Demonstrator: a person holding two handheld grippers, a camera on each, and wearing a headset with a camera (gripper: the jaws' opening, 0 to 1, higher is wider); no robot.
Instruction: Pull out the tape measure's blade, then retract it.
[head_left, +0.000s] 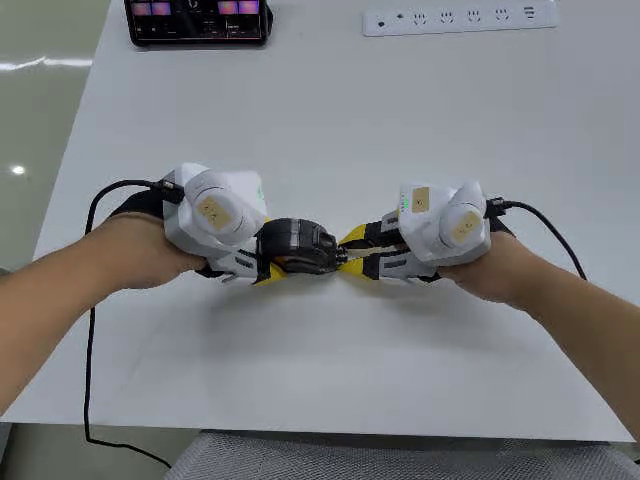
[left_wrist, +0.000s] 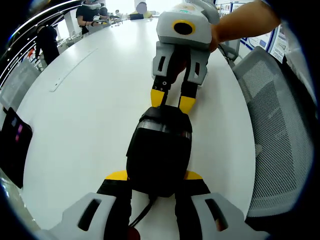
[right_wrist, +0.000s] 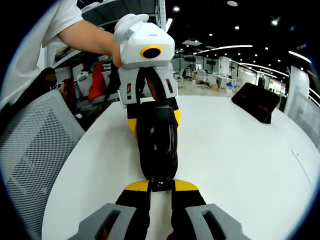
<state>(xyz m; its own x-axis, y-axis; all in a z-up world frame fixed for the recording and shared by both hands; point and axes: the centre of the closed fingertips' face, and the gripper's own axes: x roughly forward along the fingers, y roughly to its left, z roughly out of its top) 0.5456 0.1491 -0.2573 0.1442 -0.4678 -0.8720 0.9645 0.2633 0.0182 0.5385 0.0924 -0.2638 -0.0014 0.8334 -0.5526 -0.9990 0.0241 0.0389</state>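
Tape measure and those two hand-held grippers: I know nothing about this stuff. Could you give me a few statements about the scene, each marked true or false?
1. The left gripper clamps the black tape measure by its case. True.
2. The right gripper hangs open, far from the tape measure. False: it is shut on the tape measure's front end.
3. A long stretch of blade spans the gap between the grippers. False: the grippers nearly meet, and hardly any blade is out.
4. A white power strip lies at the far side of the table. True.
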